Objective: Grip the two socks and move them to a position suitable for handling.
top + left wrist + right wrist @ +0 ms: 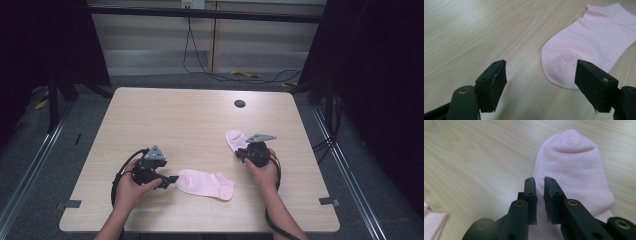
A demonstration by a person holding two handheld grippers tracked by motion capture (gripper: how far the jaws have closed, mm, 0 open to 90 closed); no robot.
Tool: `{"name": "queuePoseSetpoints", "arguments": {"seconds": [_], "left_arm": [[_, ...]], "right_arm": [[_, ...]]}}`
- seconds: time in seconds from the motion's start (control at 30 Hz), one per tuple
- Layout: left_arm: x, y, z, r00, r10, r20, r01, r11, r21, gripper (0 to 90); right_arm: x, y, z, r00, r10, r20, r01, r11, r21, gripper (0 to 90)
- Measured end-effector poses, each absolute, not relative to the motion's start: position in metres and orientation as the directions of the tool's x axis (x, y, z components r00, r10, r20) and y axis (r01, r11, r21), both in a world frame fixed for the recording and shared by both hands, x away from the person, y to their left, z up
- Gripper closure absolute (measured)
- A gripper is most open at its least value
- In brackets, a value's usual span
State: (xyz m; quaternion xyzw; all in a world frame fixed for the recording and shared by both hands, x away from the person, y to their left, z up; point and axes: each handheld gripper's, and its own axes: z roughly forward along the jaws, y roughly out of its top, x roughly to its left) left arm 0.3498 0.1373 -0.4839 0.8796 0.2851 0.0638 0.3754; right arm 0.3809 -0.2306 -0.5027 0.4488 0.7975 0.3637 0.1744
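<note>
Two pink ankle socks are laid out flat on the wooden bench (pixel 150 110), which makes sense if they're meant to be paired up or stacked. The near sock (pixel 206 184) is stretched out left to right close to the near edge, roughly in the middle. The far sock (pixel 235 140) is placed a bit to the right and farther back, toe pointing away, well apart from the first one.

The left gripper (pixel 170 180) is held low, just beside the rounded toe of the near sock. In the left gripper view the jaws are spread wide with nothing between them, and the sock's toe (pixel 564 65) is lined up ahead in the gap. It looks like the wide opening is kept so the toe edge can be straddled before a pinch is made.

The right gripper (pixel 539 187) is positioned over the cuff end of the far sock (pixel 571 167), jaws pulled nearly together with only a thin slit left. Whether fabric is actually pinched in that slit can't be told; the tips are seen right above the sock's edge, but no clear fold is caught between them. In the high view this gripper (pixel 248 153) is seen covering part of the sock.

Both ends being approached at once suggests one sock is to be carried onto the other.
</note>
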Motion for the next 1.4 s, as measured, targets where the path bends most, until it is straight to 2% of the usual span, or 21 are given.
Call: {"name": "queuePoseSetpoints", "arguments": {"seconds": [0.2, 0.5, 0.73, 0.93, 1.0, 1.27, 1.4], "left_arm": [[0.35, 0.139, -0.483, 0.83, 0.549, -0.101, 0.452, -0.555, 0.698, 25.3], [0.35, 0.142, -0.482, 0.828, 0.552, -0.101, 0.455, -0.555, 0.697, 25.4], [0.351, 0.14, -0.481, 0.827, 0.552, -0.104, 0.455, -0.549, 0.701, 25.5], [0.351, 0.14, -0.481, 0.83, 0.548, -0.108, 0.454, -0.55, 0.701, 25.5], [0.35, 0.14, -0.482, 0.83, 0.546, -0.115, 0.454, -0.541, 0.708, 25.5], [0.353, 0.141, -0.485, 0.835, 0.536, -0.125, 0.456, -0.546, 0.703, 25.6], [0.354, 0.142, -0.483, 0.832, 0.539, -0.128, 0.456, -0.536, 0.71, 25.7]], "right_arm": [[0.386, -0.203, -0.504, -0.594, 0.803, 0.056, 0.568, 0.369, 0.736, 80.2], [0.381, -0.187, -0.506, -0.631, 0.771, 0.081, 0.551, 0.372, 0.747, 80.2], [0.373, -0.17, -0.499, -0.701, 0.711, 0.064, 0.527, 0.454, 0.718, 77.7], [0.385, -0.172, -0.488, -0.669, 0.741, 0.063, 0.525, 0.411, 0.746, 77.6], [0.397, -0.175, -0.486, -0.633, 0.772, 0.053, 0.542, 0.393, 0.743, 77.6], [0.424, -0.172, -0.494, -0.55, 0.833, 0.054, 0.584, 0.338, 0.738, 75.4], [0.432, -0.163, -0.498, -0.559, 0.829, 0.029, 0.594, 0.376, 0.712, 75.3]]}}
